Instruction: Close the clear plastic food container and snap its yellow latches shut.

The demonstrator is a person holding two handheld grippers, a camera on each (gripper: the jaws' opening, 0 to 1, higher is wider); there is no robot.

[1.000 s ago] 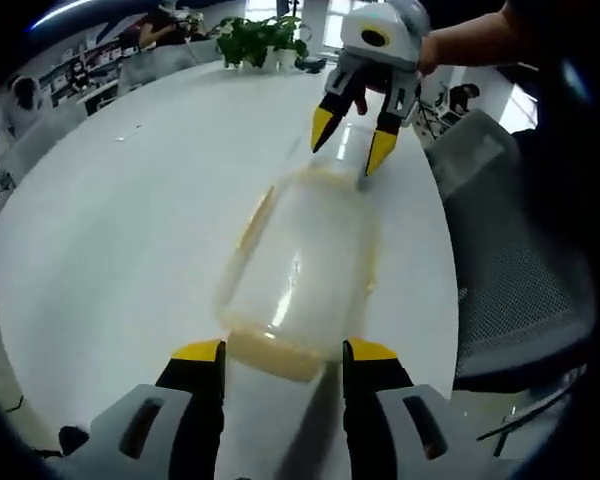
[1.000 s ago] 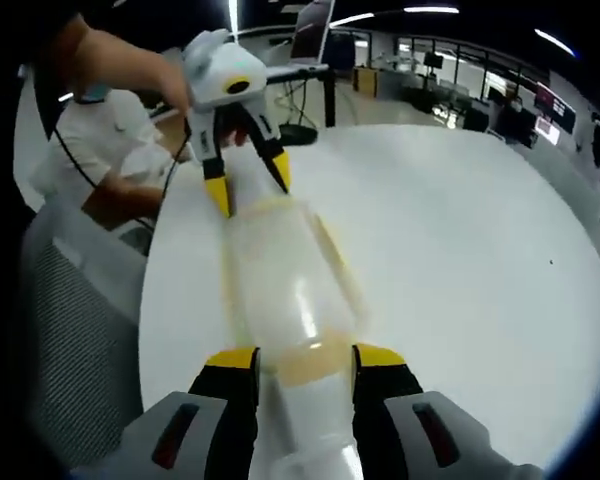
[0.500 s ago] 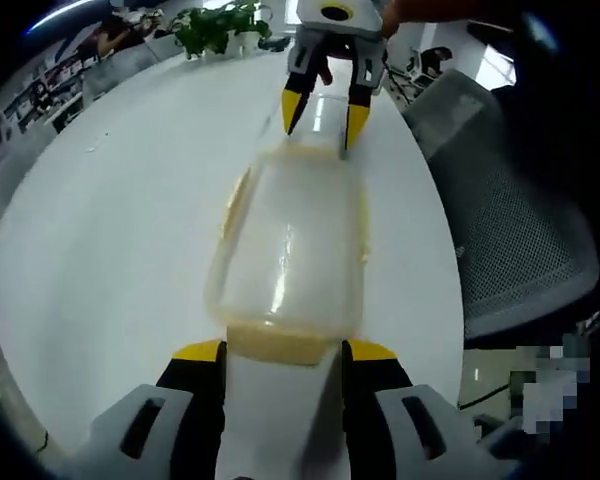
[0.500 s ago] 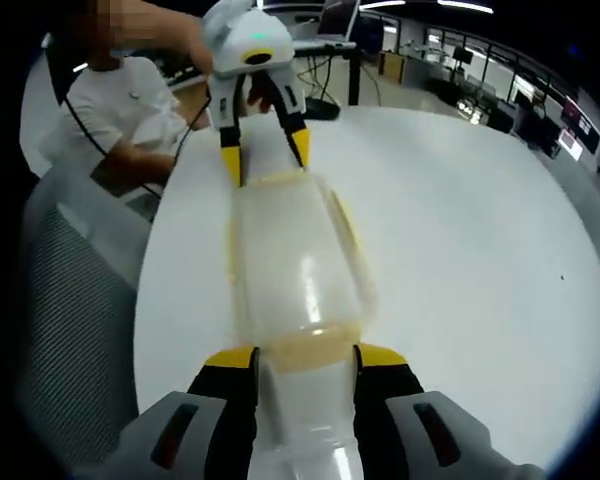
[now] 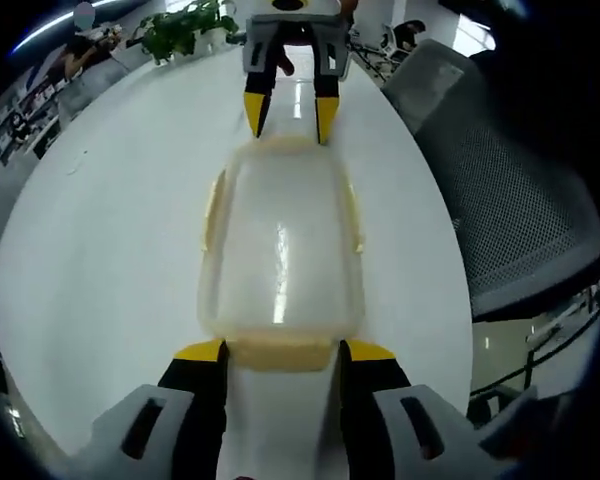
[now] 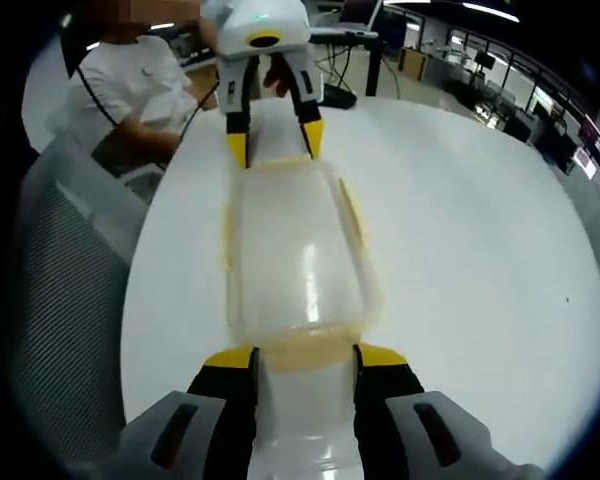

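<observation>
Container (image 5: 280, 245) sits flat on the white worktop (image 5: 100, 260), lid on, lengthwise betw. the two tools. Vs 1 s ago it looked tilted/raised at the far end in the left gripper view; now it lies level, w/ both tools lined up square on its short ends.

Left tool (image 5: 280, 352): jaws apart, straddling the near short end of the container, yellow end latch (image 5: 280, 352) just betw. the tips. Right tool (image 6: 305, 358): same at the opposite end, jaws apart around the other end latch (image 6: 305, 352). Neither is clamped (tips flank the latches, contact w/ them not clear).

Side latches (image 5: 212, 205) along the container's long edges appear flared outward, so prob. not snapped yet; end latches hard to judge.

Meaning for task: lid-seating step looks done, container steadied from both ends; latching is what's left. Mesh chair (image 5: 500, 200) stands beside the worktop, well apart from the container.
</observation>
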